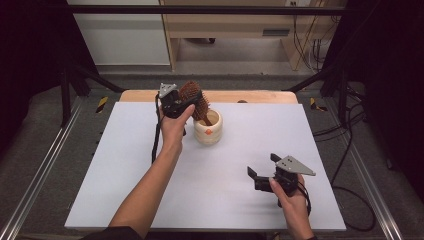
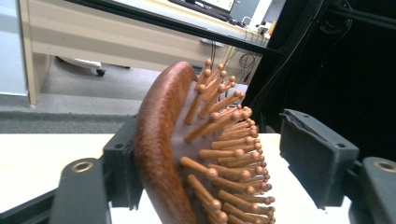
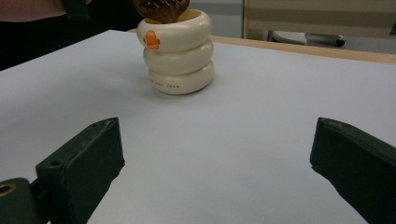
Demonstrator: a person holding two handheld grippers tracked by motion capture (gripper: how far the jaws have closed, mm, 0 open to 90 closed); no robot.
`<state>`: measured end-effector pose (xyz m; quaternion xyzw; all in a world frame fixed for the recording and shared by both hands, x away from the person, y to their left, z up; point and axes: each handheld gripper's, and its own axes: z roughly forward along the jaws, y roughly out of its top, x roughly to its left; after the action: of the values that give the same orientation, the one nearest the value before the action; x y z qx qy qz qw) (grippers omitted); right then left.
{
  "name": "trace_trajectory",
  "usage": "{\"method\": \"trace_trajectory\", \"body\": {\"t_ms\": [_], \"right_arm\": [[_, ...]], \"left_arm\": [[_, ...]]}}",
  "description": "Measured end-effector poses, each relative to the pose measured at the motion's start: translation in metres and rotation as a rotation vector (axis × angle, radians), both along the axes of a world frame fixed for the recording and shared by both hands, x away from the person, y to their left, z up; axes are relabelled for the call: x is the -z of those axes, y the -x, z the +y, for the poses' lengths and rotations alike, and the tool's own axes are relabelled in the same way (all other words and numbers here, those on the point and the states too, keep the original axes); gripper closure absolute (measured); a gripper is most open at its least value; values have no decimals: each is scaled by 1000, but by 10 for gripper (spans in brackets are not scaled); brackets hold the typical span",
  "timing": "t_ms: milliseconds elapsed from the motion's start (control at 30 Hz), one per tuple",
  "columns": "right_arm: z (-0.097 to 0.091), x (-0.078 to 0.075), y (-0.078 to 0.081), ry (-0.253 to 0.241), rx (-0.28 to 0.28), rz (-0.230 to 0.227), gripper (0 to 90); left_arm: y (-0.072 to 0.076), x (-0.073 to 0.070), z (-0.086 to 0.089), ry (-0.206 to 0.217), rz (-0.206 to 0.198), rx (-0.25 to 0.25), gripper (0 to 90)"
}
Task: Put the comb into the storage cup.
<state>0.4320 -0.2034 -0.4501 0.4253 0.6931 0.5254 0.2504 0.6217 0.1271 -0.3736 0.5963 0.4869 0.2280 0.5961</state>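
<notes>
A cream ringed holder (image 1: pixel 208 128) stands on the far-middle part of the white tabletop (image 1: pixel 125 175). A wooden hairbrush (image 1: pixel 193 96) sits in it handle-down, head leaning left above the rim. The left tongs (image 1: pixel 186 102) bracket the brush head, spread: the right pad stands clear of the bristles. The right tongs (image 1: pixel 261 172) rest near the near-right edge, spread wide and empty. Bare tabletop lies between them and the holder.

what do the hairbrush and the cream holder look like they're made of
Hairbrush: looks like wood, reddish-brown with visible grain, a smooth, slightly glossy back, and ball-tipped pins that seem wooden too. Cream holder: probably glazed ceramic or plastic; smooth, even, softly shiny rings leave it open.
</notes>
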Motion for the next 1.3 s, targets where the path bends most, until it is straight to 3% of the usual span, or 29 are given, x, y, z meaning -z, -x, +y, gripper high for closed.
{"method": "trace_trajectory", "body": {"t_ms": [567,1300], "right_arm": [[1,0,0,1,0,1,32],[3,1,0,8,-2,2,32]], "left_arm": [[2,-1,0,-7,18,-17,67],[14,-15,10,-77,-85,-25,55]]}}
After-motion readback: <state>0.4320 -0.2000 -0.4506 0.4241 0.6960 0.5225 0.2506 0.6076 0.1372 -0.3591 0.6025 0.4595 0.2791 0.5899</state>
